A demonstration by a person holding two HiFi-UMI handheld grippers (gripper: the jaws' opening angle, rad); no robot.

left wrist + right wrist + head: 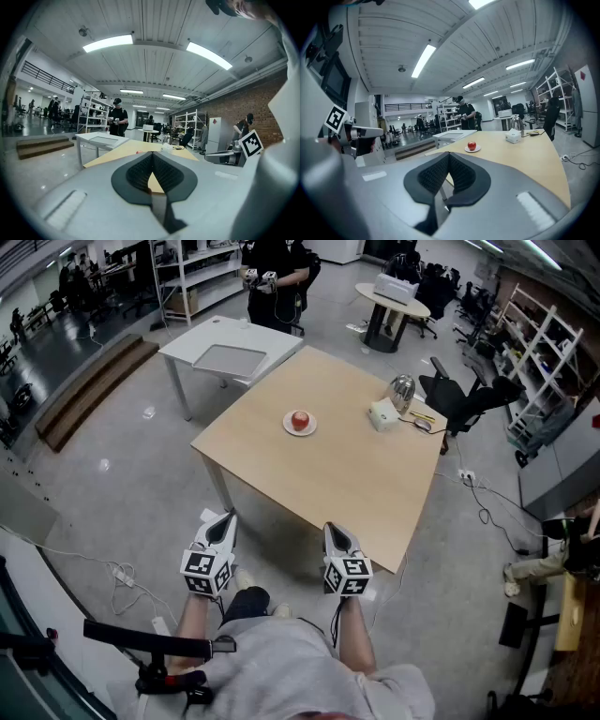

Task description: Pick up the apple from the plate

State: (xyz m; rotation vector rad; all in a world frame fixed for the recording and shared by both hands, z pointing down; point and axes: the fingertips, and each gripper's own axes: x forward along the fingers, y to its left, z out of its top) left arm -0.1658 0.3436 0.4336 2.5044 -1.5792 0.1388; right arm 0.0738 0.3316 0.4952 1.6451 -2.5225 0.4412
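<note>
Two tools, the left tool (225, 518) and the right tool (335, 531), are held side by side at the near edge of the worktop (347, 484), each with its jaws together and nothing between them. The apple (300, 420) sits on a small white plate (287, 427) near the worktop's middle, well apart from both tools. A white box (383, 415) and a metal kettle (402, 390) stand near the far right corner.

Big open lab-workshop: concrete floor (112, 456), metal shelving racks (548, 362) at upper right, office chairs (464, 399), wooden bench (347, 474) mid-frame, brick wall (262, 108), ceiling strip lights (108, 43).
</note>
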